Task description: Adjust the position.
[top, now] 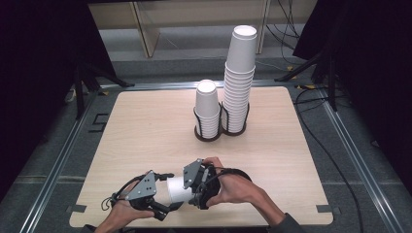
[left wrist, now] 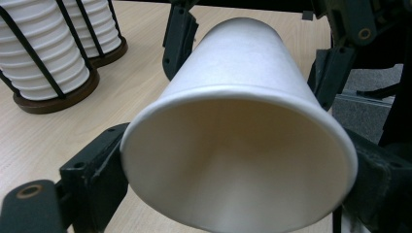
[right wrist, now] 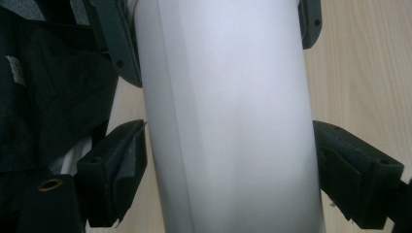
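Here, near the front edge of the pale wooden table (top: 145, 131), a single white paper cup (top: 176, 190) lies on its side in the air between the two grippers, held by both at once. In the high view the left gripper (top: 163, 204) sits at the cup's wider, open end and the right gripper (top: 197, 187) at its narrower base end, each with a hand wrapped around its body. The left gripper view looks straight into the cup's open mouth (left wrist: 238, 160): its own black jaws press the rim from either side, parted only as far as the cup's width, while the other gripper's jaws stand farther off against the tapered wall. The right gripper view shows the cup's smooth white side (right wrist: 228, 121) running up between that gripper's jaws, which close against it on both flanks, with the left gripper's jaws visible at the top. Well apart, toward the far side of the table, a dark wire double holder (top: 221, 131) carries two stacks of white paper cups: a short stack (top: 207, 109) on the left and a tall stack (top: 239, 77) touching beside it.
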The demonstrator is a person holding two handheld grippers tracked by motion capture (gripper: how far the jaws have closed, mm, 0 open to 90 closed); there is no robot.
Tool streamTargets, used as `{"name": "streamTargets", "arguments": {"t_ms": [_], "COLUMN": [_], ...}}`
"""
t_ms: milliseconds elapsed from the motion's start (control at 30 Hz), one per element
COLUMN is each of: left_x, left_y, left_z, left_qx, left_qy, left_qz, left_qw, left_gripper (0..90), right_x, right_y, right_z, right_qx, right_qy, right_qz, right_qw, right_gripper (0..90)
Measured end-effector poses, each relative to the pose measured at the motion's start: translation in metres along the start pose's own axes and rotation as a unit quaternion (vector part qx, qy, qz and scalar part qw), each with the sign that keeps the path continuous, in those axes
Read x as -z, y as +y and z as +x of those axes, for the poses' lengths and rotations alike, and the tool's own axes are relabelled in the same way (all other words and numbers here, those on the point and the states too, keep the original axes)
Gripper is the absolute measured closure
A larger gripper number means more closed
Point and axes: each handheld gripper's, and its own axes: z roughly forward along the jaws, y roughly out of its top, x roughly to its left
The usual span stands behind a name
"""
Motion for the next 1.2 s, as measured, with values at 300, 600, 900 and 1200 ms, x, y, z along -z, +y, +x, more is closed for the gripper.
{"name": "streamTargets", "arguments": {"t_ms": [300, 600, 900, 1200], "left_x": [0.004, 0.015, 0.027, 0.023], "left_y": [-0.002, -0.001, -0.003, -0.003], "left_z": [0.004, 0.012, 0.024, 0.024], "left_qx": [0.016, 0.042, 0.095, 0.124], "left_qy": [-0.018, -0.003, 0.04, 0.036], "left_qz": [-0.042, -0.113, -0.178, -0.181], "left_qw": [0.9988, 0.9928, 0.9786, 0.975], "left_gripper": [8.0, 7.9, 14.0, 13.7], "right_x": [-0.01, -0.001, 0.011, 0.014], "right_y": [-0.002, -0.013, -0.039, -0.04], "right_z": [0.0, -0.006, -0.026, -0.026], "right_qx": [0.024, -0.027, -0.117, -0.137], "right_qy": [0.009, 0.023, -0.015, -0.003], "right_qz": [0.004, -0.049, -0.134, -0.203], "right_qw": [0.9997, 0.9982, 0.9839, 0.9695], "right_gripper": [21.0, 21.4, 21.2, 21.0]}}
